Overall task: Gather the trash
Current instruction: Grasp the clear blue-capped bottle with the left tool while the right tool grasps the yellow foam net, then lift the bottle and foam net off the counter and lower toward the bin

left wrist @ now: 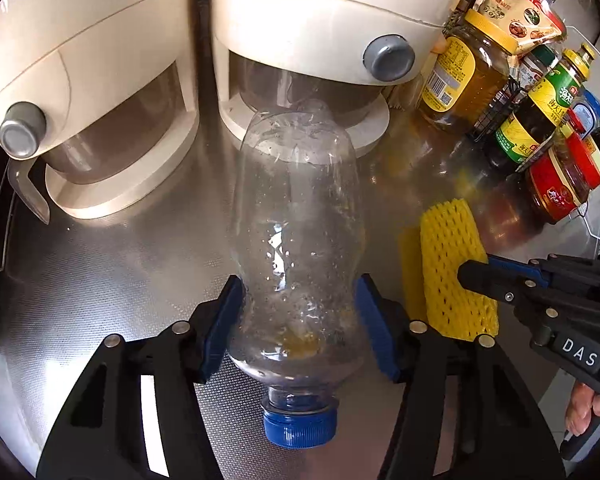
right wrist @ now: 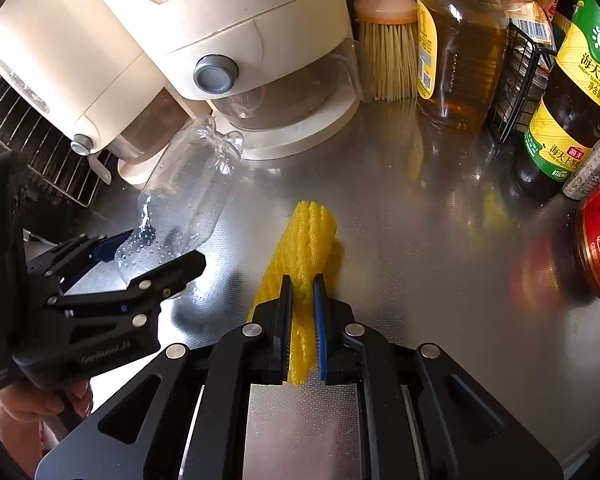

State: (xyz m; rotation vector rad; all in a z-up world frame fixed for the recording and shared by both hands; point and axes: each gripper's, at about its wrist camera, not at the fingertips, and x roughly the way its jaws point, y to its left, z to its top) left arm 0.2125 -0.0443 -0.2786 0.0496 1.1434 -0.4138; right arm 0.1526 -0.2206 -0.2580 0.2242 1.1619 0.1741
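Note:
My left gripper (left wrist: 298, 300) is shut on a clear empty plastic bottle (left wrist: 296, 216) with a blue cap (left wrist: 299, 426); the cap points back toward the camera. The bottle also shows in the right wrist view (right wrist: 184, 196), held above the steel counter by the left gripper (right wrist: 140, 256). My right gripper (right wrist: 302, 292) is shut on a yellow foam net sleeve (right wrist: 306, 240), squeezed flat between the pads. In the left wrist view the sleeve (left wrist: 452, 268) stands on edge with the right gripper (left wrist: 476, 270) clamped on it from the right.
Two cream dispensers (left wrist: 308, 28) (left wrist: 72, 92) stand at the back of the steel counter (right wrist: 440, 248). Jars and sauce bottles (left wrist: 532, 120) crowd the right, with a honey jar (right wrist: 460, 40), a brush (right wrist: 388, 36) and a wire rack (right wrist: 24, 128) at left.

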